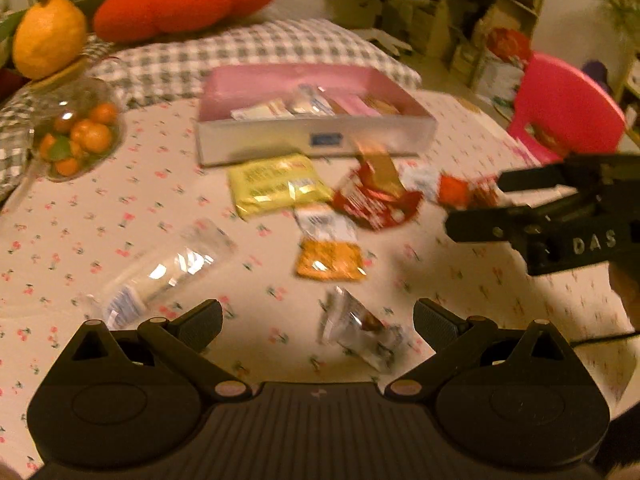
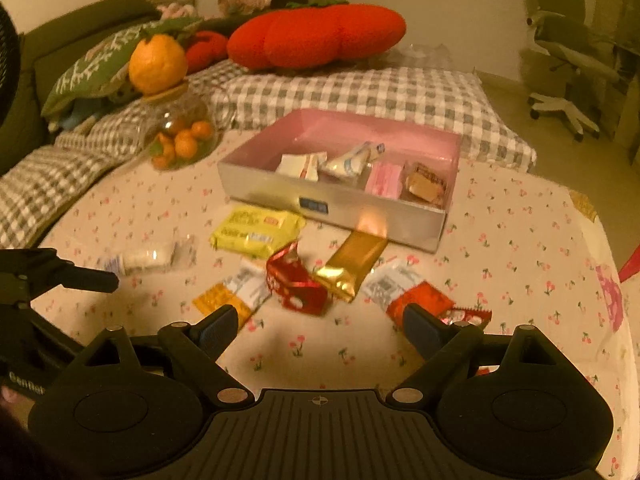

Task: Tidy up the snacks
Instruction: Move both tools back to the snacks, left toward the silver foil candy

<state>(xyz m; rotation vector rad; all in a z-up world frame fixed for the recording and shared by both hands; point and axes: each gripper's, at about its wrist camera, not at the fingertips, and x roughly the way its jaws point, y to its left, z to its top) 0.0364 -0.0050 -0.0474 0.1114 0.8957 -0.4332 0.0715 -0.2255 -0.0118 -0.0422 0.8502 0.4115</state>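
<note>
One white packet (image 1: 360, 330), two spread tongs (image 1: 318, 322)

One pink box (image 2: 416, 130) holding four snack packets (image 2: 384, 180); eight loose packets (image 2: 256, 230) below it; one fruit jar (image 2: 182, 140), upper left; two tongs (image 2: 316, 330).

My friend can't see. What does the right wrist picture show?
The open right tool hovers over snack packets on a cherry-print table: yellow, red and gold. Behind them a pink-lined box holds more snacks.
</note>
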